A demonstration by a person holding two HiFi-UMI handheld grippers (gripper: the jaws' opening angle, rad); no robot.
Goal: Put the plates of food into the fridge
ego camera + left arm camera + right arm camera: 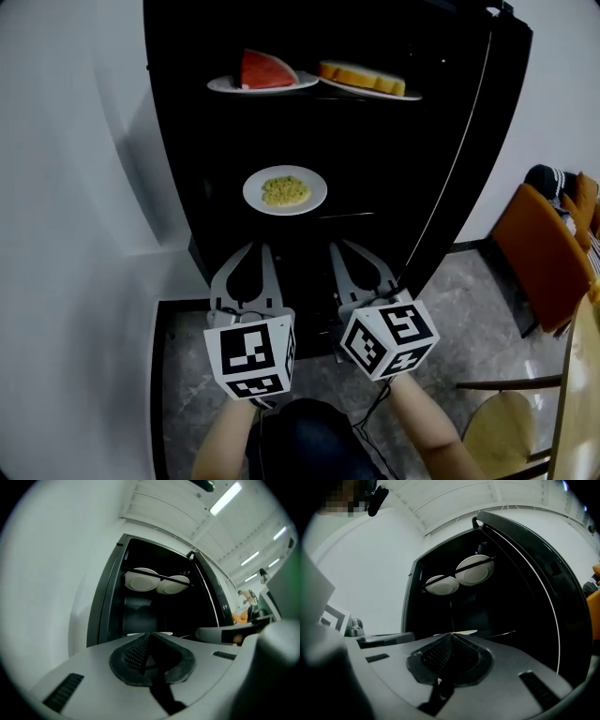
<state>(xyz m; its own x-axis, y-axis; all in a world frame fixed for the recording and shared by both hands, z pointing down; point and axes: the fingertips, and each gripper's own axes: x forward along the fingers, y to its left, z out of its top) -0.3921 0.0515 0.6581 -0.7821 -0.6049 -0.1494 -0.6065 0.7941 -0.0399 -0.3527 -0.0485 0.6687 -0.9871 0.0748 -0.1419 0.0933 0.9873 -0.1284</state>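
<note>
White walls flanked the open fridge, where a watermelon plate, second plate and lower plate were shelved. The left hand-held gripper and right hand-held gripper were held before it, jaws closed on nothing.

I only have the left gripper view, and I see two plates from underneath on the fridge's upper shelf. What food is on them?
Observer: In the head view, the left plate carries a red watermelon wedge, and the right plate carries yellow slices.
Operator: What about lower down?
Observer: There is one white plate with a yellow-green heap of food on it.
Operator: Is the right claw holding anything?
Observer: No. The right gripper view shows the right claw shut, with nothing between its jaws.
</note>
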